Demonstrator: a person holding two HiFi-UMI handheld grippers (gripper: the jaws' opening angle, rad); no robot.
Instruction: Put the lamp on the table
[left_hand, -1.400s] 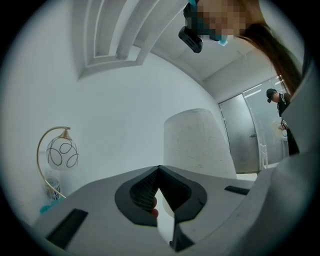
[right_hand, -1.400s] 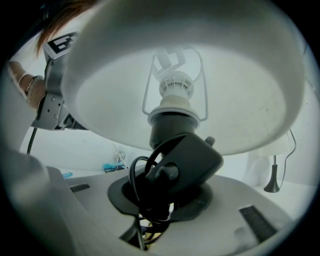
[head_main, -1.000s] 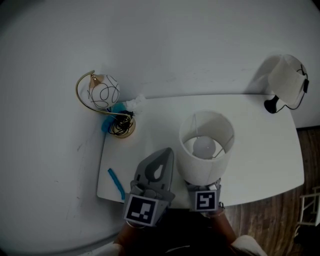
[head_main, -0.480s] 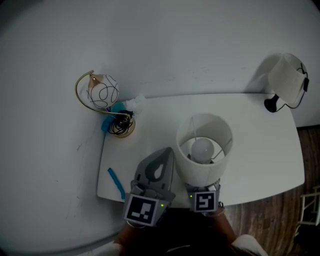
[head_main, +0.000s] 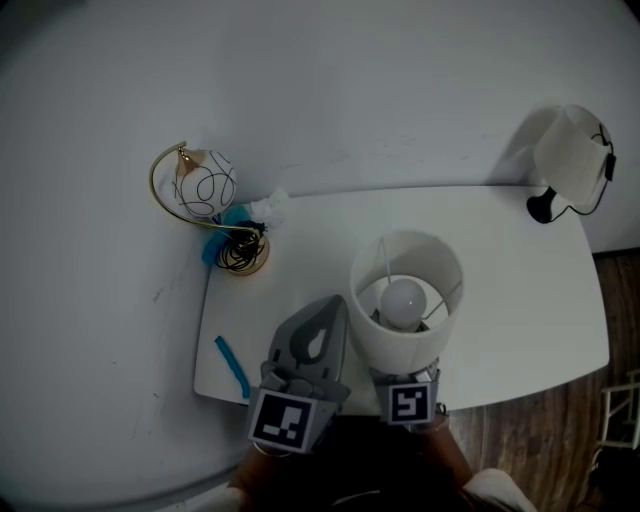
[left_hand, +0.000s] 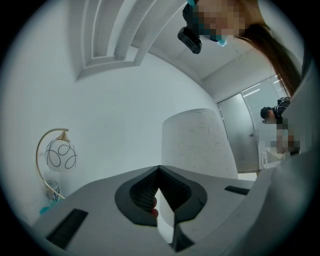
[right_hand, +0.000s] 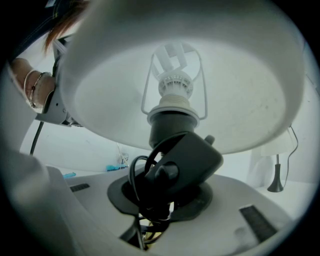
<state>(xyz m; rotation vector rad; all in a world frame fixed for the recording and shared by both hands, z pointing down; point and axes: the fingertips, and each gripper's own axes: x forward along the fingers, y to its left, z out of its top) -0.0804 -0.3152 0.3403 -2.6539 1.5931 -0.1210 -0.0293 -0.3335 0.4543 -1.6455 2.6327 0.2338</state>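
over the near edge of the white table (head_main: 520, 300), about midway along it, we hold the lamp (head_main: 398, 345) in the right tool (right_hand: 160, 192). that tool's jaws stand partly apart and are clamped on the lamp's dark base (right_hand: 187, 160), just under the socket (right_hand: 170, 117). loops of black cable (right_hand: 136, 175) are bunched between them. the lamp stands nearly upright. its white drum shade (right_hand: 240, 100) is open at the top, so from the head view we look down onto the round bulb (head_main: 404, 298). whether the lamp's underside touches the table we cannot tell, since the shade covers it from above.

the left tool (head_main: 332, 308) sits just beside the lamp on its left, pointing toward the wall (head_main: 350, 90). its jaws are closed together at the tips and have nothing between them.

at the far left corner of the table stands a gold arc lamp (head_main: 245, 258). a glass globe (head_main: 208, 185) marked with black loops hangs from its hoop. some blue clutter (head_main: 213, 248) and a white crumpled bit (head_main: 270, 208) lie beside its round foot. a blue strip (head_main: 233, 365) lies by the near left corner, just left of the left tool. at the far right corner stands a second white-shaded lamp (head_main: 572, 155) on a black foot, with a dark cord running down its side. past the right edge we see wooden floor (head_main: 600, 430).
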